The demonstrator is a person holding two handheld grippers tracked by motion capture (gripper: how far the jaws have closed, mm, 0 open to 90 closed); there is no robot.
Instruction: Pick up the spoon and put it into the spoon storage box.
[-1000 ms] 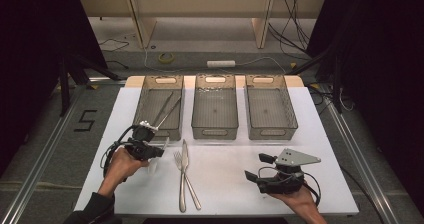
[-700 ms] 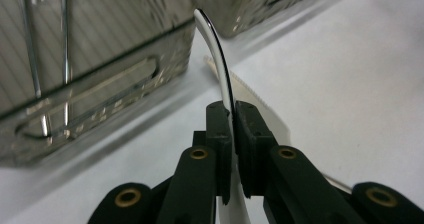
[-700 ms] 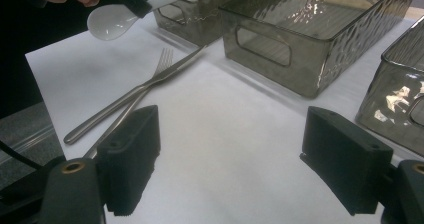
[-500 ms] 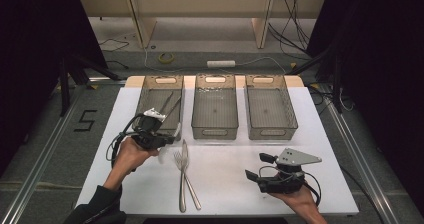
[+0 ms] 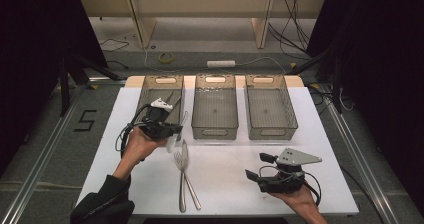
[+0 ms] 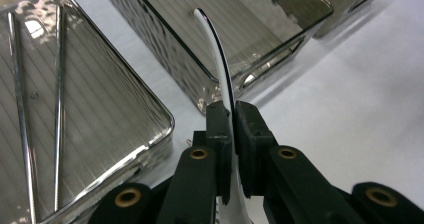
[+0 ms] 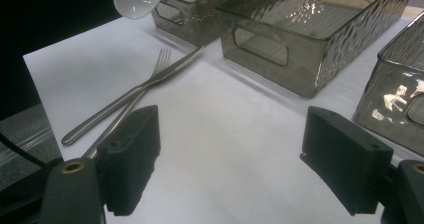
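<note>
My left gripper [image 5: 175, 130] hangs over the table just in front of the left tray [image 5: 150, 91], shut on a white plastic spoon [image 5: 171, 143]. In the left gripper view the spoon's curved handle [image 6: 220, 59] rises from between the closed pads [image 6: 220, 129] toward the middle tray [image 6: 165, 49]. Its bowl [image 7: 139, 0] appears at the top left of the right gripper view. A metal fork [image 5: 179, 176] and knife [image 5: 189, 179] lie crossed on the white table. My right gripper [image 5: 260, 168] rests at the front right, open [image 7: 232, 139] and holding nothing.
Three smoky clear trays stand in a row at the back: the left tray [image 6: 165, 121] holds two long metal utensils [image 6: 59, 109], while the middle tray [image 5: 215, 129] and right tray [image 5: 272, 129] show bare bottoms. The white tabletop [image 5: 230, 154] lies in front of them.
My left gripper has risen and moved toward the trays and to the right, carrying the white spoon. The right gripper has stayed put.
</note>
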